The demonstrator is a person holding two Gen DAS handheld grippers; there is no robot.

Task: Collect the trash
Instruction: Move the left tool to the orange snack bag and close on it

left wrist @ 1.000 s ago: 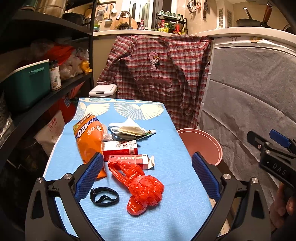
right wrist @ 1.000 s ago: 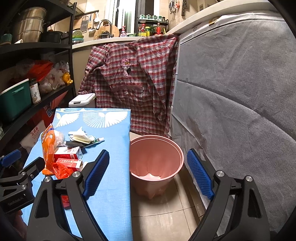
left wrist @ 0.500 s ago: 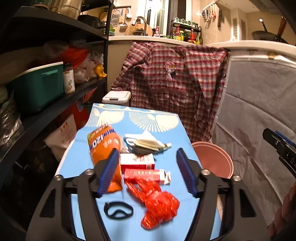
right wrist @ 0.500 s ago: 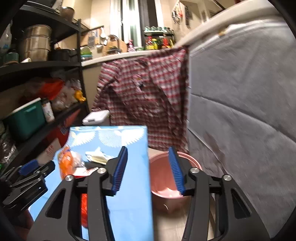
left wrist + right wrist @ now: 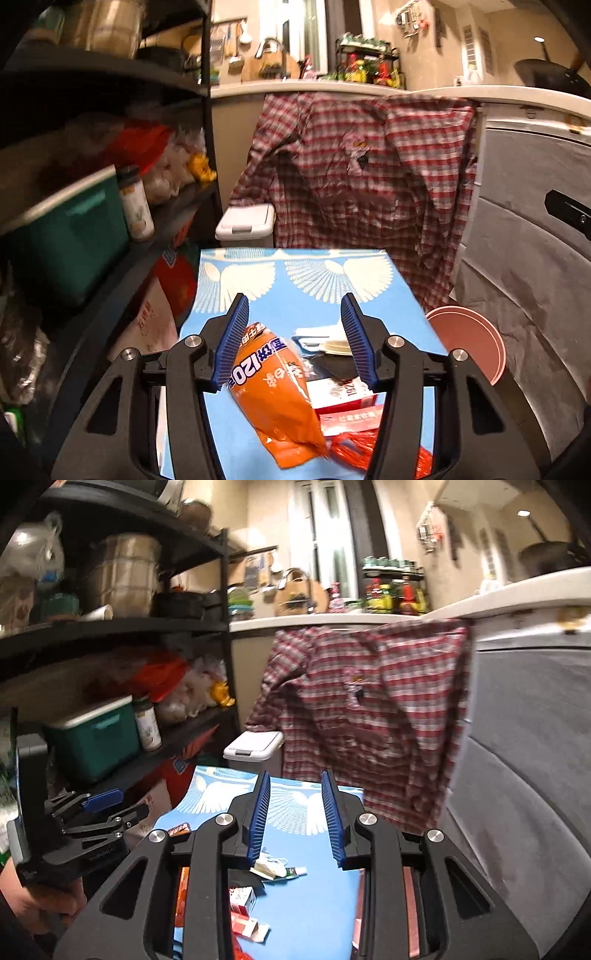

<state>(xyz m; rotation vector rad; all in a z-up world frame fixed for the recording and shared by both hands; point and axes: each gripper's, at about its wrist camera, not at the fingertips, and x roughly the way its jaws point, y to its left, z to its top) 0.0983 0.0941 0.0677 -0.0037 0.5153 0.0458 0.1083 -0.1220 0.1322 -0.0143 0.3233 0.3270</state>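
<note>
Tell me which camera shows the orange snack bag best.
The left wrist view. There the orange snack bag fills the lower centre, print readable, lying on the blue cloth. In the right wrist view only a thin orange strip shows behind the hand-held gripper's frame, probably the same bag.

Two red boxes (image 5: pixel 341 397), one orange bag (image 5: pixel 273 391)

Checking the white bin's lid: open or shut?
Shut: the white bin's lid lies flat and flush on top.
</note>
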